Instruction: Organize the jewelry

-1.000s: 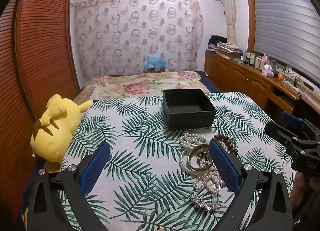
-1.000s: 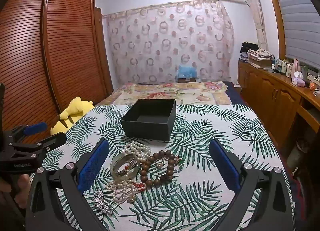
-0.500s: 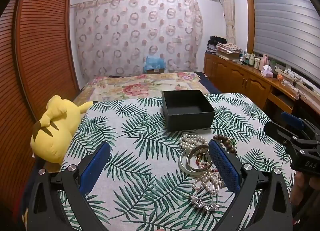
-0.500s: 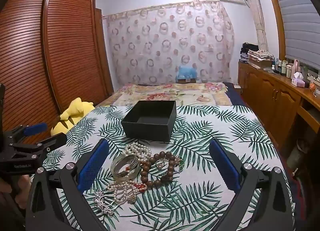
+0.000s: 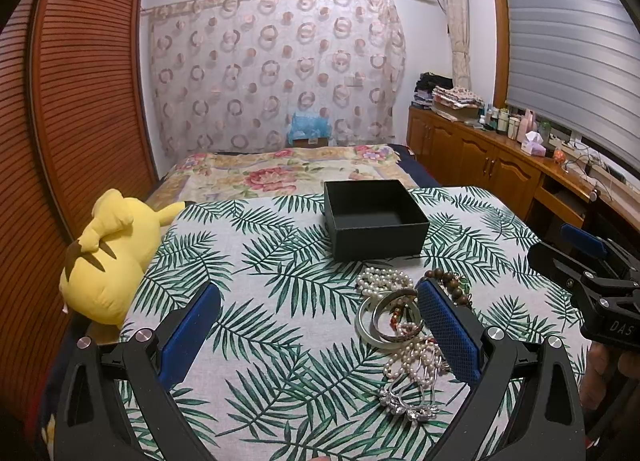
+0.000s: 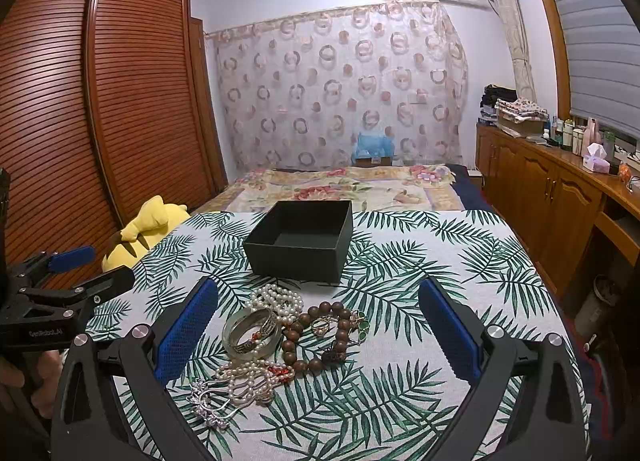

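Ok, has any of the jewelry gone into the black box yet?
No, the black box shows only a bare bottom, and the jewelry lies heaped on the cloth in front of it.

light: dim, warm indoor | focus: sharp | edges: strong fisheye bending, black corners

Box on table; jewelry pile before it; plush left.

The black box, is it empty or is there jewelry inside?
Empty. The black box has no lid, and its bare dark floor shows; the jewelry pile lies outside on the tablecloth.
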Available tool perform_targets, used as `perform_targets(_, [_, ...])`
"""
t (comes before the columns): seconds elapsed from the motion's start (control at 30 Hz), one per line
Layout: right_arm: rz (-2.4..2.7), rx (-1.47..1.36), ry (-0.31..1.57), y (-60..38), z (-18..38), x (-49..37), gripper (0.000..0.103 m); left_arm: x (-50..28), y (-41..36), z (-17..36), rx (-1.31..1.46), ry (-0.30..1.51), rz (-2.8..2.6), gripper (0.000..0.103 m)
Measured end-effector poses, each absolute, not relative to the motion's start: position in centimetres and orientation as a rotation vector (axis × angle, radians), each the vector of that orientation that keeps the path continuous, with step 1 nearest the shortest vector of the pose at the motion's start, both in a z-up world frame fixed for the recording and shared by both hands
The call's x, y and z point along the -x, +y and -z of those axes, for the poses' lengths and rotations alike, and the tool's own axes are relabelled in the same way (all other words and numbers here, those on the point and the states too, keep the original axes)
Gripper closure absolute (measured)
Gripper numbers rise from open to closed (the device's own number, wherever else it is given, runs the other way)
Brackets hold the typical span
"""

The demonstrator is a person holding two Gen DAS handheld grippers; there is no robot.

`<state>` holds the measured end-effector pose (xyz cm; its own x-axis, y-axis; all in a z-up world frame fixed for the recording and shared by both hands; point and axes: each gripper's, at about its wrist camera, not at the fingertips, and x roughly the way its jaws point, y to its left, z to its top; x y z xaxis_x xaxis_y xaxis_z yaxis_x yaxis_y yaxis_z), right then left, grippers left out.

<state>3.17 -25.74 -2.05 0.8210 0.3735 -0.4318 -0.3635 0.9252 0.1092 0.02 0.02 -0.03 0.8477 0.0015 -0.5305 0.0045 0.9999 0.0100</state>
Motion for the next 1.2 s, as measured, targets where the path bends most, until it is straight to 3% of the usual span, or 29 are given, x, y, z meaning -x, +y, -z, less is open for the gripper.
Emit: perform_targets(1.2, [-0.394,-0.024,0.46,-25.7,2.1,-3.0,0.003,0.5,-1.2,-0.4,-0.005,0.555,0.006,0.007])
